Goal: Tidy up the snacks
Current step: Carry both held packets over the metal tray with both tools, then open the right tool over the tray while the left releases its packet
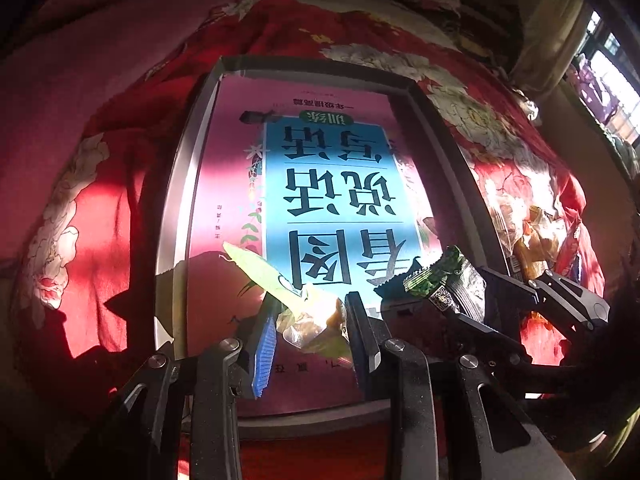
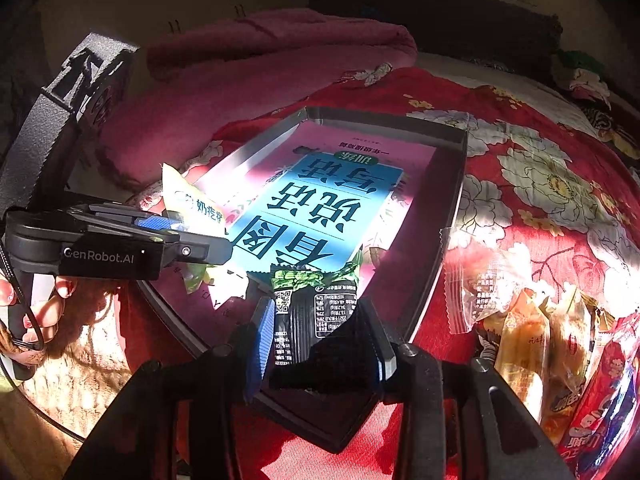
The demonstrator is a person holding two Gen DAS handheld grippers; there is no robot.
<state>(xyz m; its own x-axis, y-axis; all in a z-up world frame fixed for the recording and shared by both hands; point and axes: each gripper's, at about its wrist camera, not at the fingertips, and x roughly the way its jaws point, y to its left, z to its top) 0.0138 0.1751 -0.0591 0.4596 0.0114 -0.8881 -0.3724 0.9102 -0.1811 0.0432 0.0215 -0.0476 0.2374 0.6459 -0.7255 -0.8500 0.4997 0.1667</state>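
My left gripper (image 1: 310,314) is shut on a light green snack packet (image 1: 280,284) and holds it over the near end of the metal tray (image 1: 176,216). It also shows in the right wrist view (image 2: 192,236) with the packet (image 2: 188,200). My right gripper (image 2: 316,320) is shut on a black and green snack packet (image 2: 316,304) above the tray's near edge (image 2: 448,240). In the left wrist view that packet (image 1: 440,284) sits to the right of mine. A pink and blue book (image 1: 320,184) lies in the tray (image 2: 320,200).
A pile of several loose snack packets (image 2: 540,340) lies on the red floral bedspread (image 2: 540,168) right of the tray, also in the left wrist view (image 1: 532,236). A pink blanket (image 2: 260,68) is bunched behind the tray.
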